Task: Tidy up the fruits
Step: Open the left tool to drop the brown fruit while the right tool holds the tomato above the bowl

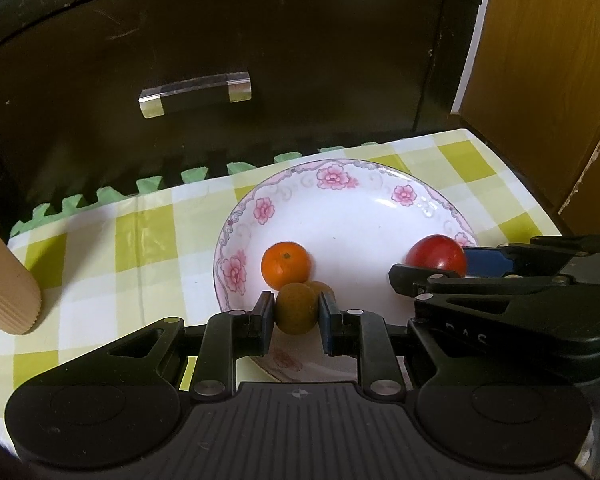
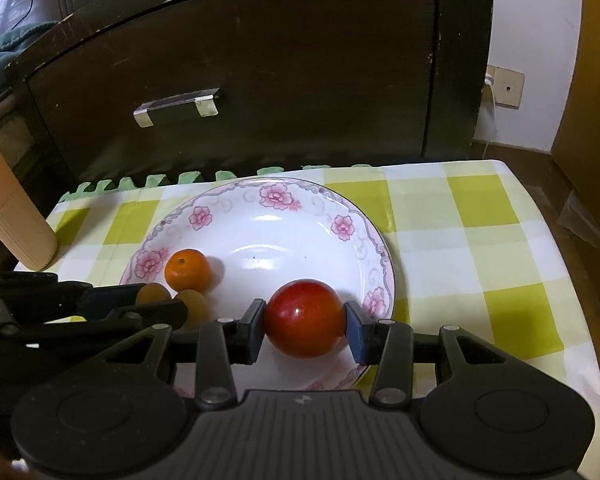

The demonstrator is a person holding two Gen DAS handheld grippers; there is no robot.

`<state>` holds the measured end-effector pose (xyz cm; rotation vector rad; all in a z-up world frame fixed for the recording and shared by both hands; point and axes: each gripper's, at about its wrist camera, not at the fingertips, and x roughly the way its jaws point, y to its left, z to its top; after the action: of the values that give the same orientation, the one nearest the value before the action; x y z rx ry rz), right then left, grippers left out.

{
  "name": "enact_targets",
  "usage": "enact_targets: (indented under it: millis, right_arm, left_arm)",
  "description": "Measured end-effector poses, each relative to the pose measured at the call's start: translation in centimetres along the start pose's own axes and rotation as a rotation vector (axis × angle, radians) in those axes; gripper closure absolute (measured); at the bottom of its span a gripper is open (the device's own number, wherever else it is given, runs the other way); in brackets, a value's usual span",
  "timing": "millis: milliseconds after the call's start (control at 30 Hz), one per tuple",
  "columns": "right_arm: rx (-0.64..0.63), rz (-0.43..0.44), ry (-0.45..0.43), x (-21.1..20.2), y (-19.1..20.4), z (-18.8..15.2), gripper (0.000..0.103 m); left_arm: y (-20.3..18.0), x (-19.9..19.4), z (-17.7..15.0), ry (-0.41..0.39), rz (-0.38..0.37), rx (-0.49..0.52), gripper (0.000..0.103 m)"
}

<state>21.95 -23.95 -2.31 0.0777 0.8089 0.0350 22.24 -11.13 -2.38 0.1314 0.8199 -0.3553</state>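
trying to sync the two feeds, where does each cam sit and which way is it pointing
Left wrist: sits on the left gripper, looks forward and down at the plate; its fingers pinch a brownish-green fruit; the right gripper enters at right.
Right wrist: sits on the right gripper, facing the same way; its fingers pinch a red fruit; the left gripper enters at left.
Shared: plate, orange fruit, checked cloth, dark cabinet.

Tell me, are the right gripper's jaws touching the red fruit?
Touching. The right wrist view shows both jaws of the right gripper pressed against the red fruit's sides.
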Motion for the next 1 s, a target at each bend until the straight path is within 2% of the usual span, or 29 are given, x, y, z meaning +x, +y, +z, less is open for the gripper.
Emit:
enact_targets:
  millis: [433,1000]
  right_arm:
    - [0.003,0.004,-0.012,0.21,-0.2,0.15,0.061]
    - [0.006,-0.001,-0.023,0.32,-0.25,0.27,0.061]
  left_arm:
    - [0.1,0.13,0.15,-0.01,0.0,0.007,0.073]
    - [0.24,0.23,0.24,-0.025,0.031,0.018,0.063]
